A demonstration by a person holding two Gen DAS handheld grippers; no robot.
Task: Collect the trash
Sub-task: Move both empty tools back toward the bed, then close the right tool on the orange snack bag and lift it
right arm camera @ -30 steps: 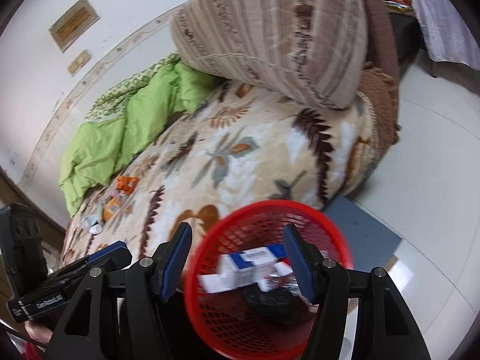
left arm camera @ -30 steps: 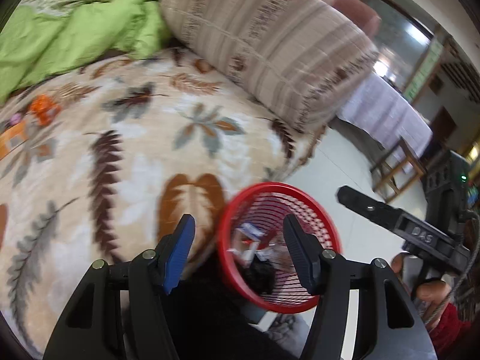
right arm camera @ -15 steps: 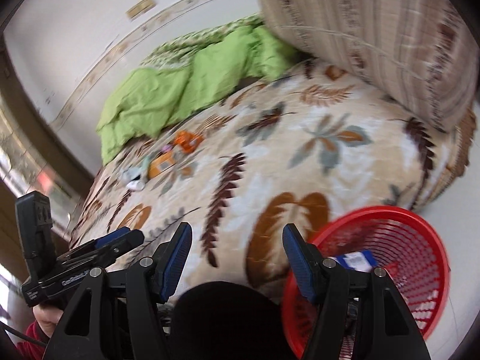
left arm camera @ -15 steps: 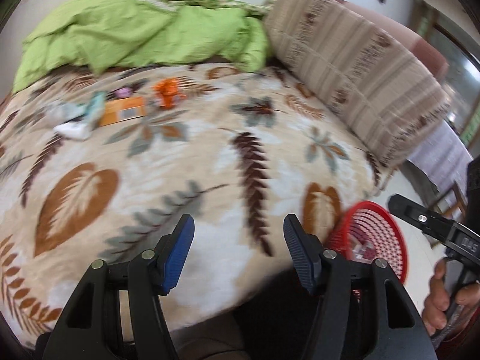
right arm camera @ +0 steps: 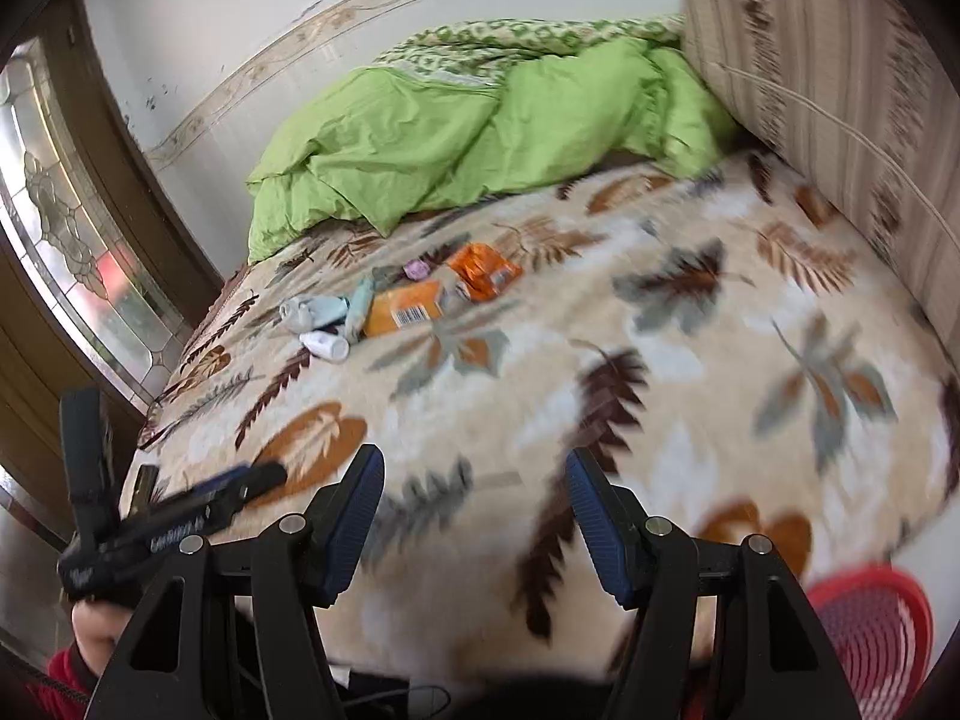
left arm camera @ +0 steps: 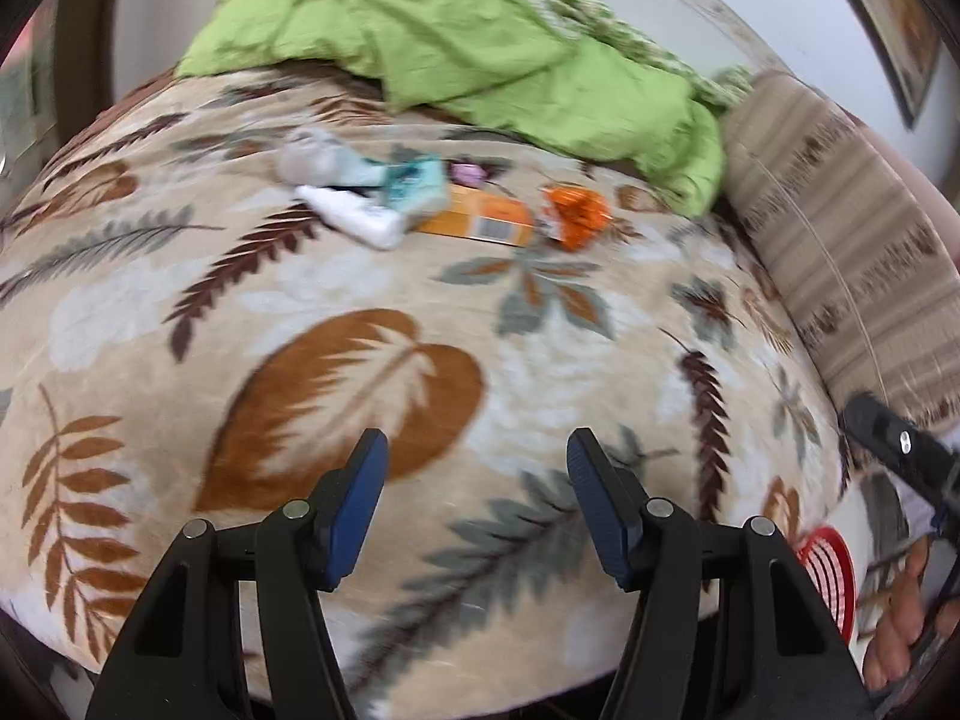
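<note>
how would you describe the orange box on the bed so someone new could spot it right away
On the leaf-patterned blanket, look toward the far side just in front of the crumpled green duvet, where a small cluster of litter lies. The orange box is the flat rectangular piece in its middle, beside a crinkled orange wrapper. Only the box shows a white barcode label.
</note>
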